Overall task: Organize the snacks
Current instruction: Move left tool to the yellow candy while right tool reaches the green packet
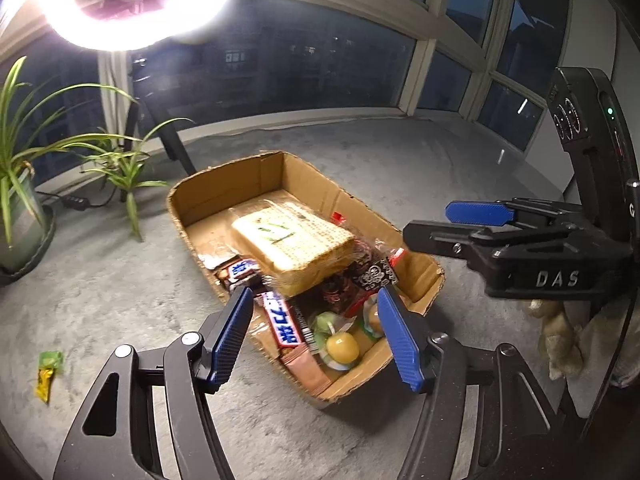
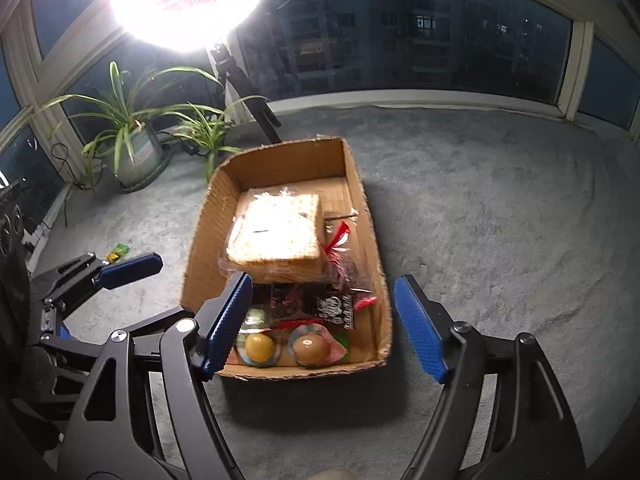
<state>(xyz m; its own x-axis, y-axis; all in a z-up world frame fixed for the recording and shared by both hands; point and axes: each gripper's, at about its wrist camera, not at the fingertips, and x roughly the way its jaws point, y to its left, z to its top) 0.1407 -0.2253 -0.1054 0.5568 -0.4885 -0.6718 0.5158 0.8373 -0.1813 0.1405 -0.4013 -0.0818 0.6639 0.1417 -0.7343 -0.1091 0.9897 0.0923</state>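
Snacks: gathered in an open cardboard box (image 1: 248,184) on grey carpet, centre of both frames.
Bread: a bagged loaf of sliced bread (image 1: 294,242) lies on top of the pile, in the middle of the box, tilted.
Bars: white-and-blue wrapped bars (image 1: 285,324) along the box's left side in the left wrist view, one near the lower edge, another (image 1: 240,270) further back beside the bread.
Jelly cups: two round cups at the box's near end, one yellow (image 2: 259,347), one brownish orange (image 2: 311,349), side by side in the right wrist view.
Dark packets: black printed packets (image 2: 334,307) with red ties between the bread and the cups.
Stray snack: a small green-and-yellow packet (image 1: 49,374) lies on the carpet, lower left of the left wrist view, well apart from the box.
Left gripper (image 1: 316,334): fingers spread wide, holding nothing, hovering over the box's near end.
Right gripper (image 2: 324,326): fingers spread wide, holding nothing, framing the box's near right corner.
Background: potted plant (image 2: 128,136) and bright lamp (image 2: 188,0), upper left.
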